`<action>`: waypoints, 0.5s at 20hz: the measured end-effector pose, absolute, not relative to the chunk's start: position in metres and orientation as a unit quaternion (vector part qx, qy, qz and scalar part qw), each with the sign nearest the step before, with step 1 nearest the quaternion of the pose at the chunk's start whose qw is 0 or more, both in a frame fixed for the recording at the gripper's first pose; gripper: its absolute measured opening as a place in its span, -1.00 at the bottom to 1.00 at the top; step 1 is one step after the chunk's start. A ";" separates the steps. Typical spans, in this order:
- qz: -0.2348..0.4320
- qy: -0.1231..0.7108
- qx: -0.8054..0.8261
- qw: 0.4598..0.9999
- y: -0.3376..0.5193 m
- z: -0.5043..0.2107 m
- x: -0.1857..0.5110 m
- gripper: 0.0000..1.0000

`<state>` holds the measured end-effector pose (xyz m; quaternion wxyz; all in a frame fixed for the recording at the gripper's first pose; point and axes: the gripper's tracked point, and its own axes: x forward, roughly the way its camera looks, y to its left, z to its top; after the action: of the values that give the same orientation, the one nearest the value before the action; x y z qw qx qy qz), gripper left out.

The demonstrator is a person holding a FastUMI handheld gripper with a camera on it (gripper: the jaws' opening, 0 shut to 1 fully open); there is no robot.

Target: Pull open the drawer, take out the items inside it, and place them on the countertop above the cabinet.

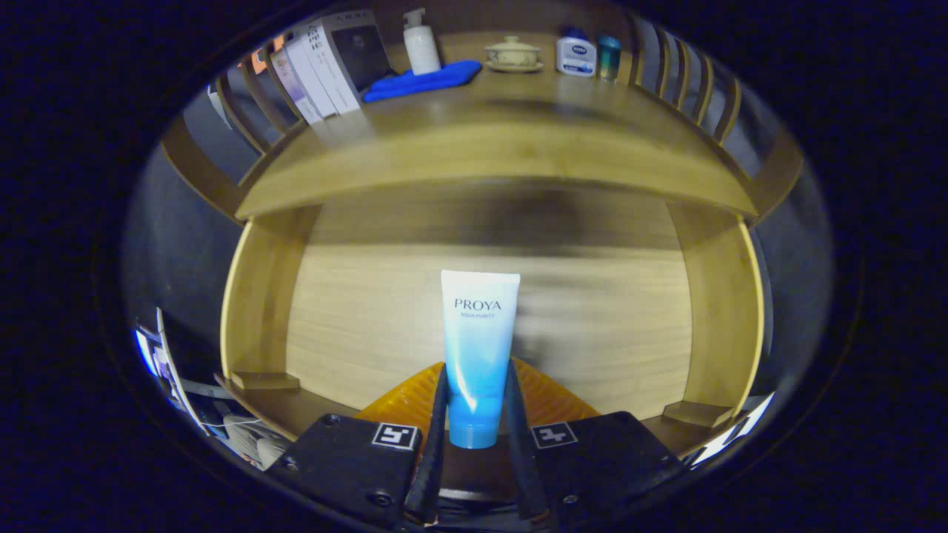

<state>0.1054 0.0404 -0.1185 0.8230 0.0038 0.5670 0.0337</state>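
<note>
Gripper [478,433] fingers clamp white-to-blue plastic squeeze tube [478,348] at lower centre frame, above open wooden drawer [355,311]; likely light, soft, slippery; hold near stiff cap

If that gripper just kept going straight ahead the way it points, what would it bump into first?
Probably the open drawer: its wooden inner panel lies straight beyond the tube that the gripper is shut on. The tube's end would likely touch before the fingers. How far off it is can't be judged.

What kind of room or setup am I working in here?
Likely a mock bedroom or bathroom vanity: a wooden cabinet with an open drawer, toiletries like a pump bottle on top. The tool grips a cleanser tube.
</note>
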 end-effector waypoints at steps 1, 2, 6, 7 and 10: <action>0.037 0.558 0.006 0.829 0.040 -0.106 0.108 -0.15; 0.038 0.550 0.008 0.834 0.040 -0.096 0.111 -0.15; 0.031 0.522 0.012 0.852 0.039 -0.057 0.136 -0.15; 0.030 0.518 0.015 0.855 0.041 -0.051 0.145 -0.15; 0.026 0.503 0.015 0.864 0.043 -0.033 0.174 -0.16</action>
<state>0.1735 0.0429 -0.0332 0.8637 0.0148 0.5031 0.0256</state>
